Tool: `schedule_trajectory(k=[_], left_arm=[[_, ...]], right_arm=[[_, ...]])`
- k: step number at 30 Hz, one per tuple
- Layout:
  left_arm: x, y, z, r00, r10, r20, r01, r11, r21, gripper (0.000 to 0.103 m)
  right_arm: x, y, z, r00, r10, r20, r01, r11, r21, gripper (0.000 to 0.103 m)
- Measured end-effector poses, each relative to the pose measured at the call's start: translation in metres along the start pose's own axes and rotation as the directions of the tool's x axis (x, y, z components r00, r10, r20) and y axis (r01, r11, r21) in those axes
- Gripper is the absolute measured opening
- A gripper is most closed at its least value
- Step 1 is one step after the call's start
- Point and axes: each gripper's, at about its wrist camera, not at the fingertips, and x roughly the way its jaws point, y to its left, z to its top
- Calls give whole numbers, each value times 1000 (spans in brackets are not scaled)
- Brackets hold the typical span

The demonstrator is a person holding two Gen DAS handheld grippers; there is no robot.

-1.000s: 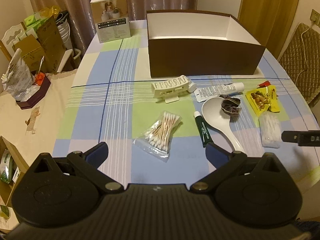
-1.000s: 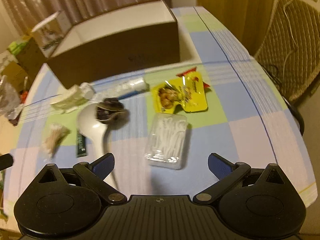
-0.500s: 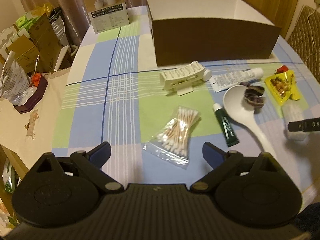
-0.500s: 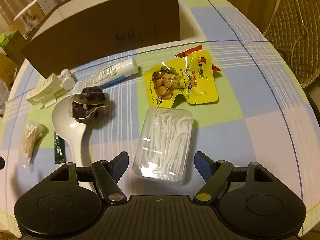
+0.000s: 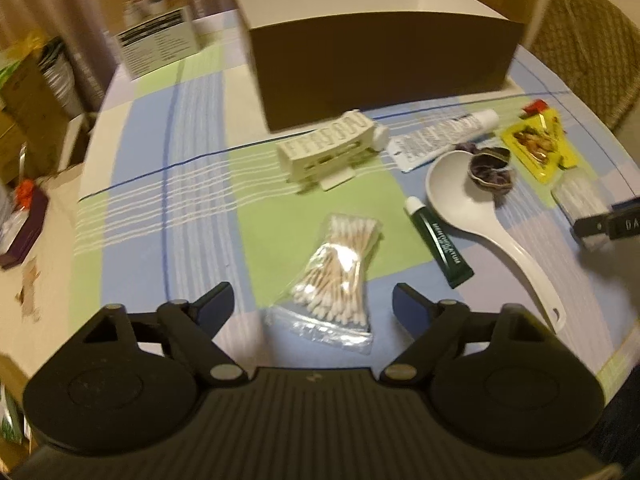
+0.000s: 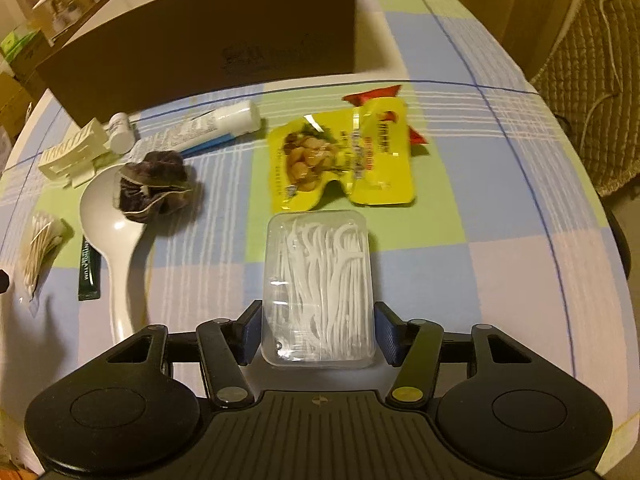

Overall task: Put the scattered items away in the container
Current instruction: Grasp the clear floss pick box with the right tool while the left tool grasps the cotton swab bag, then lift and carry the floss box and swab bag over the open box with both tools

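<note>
A brown box (image 5: 380, 56) with a white inside stands at the back of the checked tablecloth; it also shows in the right wrist view (image 6: 200, 44). My right gripper (image 6: 318, 332) straddles a clear case of floss picks (image 6: 318, 280), its blue pads close to both sides; contact is unclear. A yellow snack pouch (image 6: 344, 160) lies just beyond. My left gripper (image 5: 312, 304) is open and hovers over a bag of cotton swabs (image 5: 336, 268). A white ladle (image 5: 480, 216) carries a dark scrunchie (image 5: 490, 164). A green tube (image 5: 440, 246), a white tube (image 5: 444, 136) and a white clip (image 5: 328, 148) lie nearby.
A printed white carton (image 5: 156, 36) stands at the back left of the table. Cardboard boxes and clutter (image 5: 28, 92) sit beyond the left edge. A quilted chair (image 6: 592, 92) is at the right. The table edge curves close on the right side.
My right gripper moved forward and down around the floss pick case, and its jaws narrowed. My left gripper moved closer over the cotton swab bag and stayed open.
</note>
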Motion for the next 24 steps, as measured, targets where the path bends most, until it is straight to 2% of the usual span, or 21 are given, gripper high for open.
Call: schedule_trajectory(k=[5,7,8,11,13,15,20,24], left_arm=[[20,-7,9,999,-27,-20,28,996,80,81],[31,-9,12,999,-24,-34,27,995,98,77],[37,-9,14,999,-24,-43,28,995,99,73],[48,-6,18,998,-34,-61,39,996,77,70],[53,-5,19,996,-43,-74,47,997,60,62],[56,-5,19,995,-50,-88,54,997,50,48],[54,-6,18,993,-73,-91,76,997,21,29],[47,-7,16,993,-77,-88,77,997,-3,25]], right_arm=[[-7,-11,0,1000,4,8,-4,1000,11,59],[-10,-13,1,1000,12,13,-12,1000,16,59],[-12,-14,1,1000,16,14,-16,1000,18,59],[-16,-16,1,999,33,24,-34,999,22,59],[-18,-18,2,999,39,29,-39,999,26,59],[-20,-20,3,999,45,31,-46,998,32,59],[-21,-23,4,997,67,38,-69,997,32,59],[-24,-23,6,994,99,49,-100,994,31,59]])
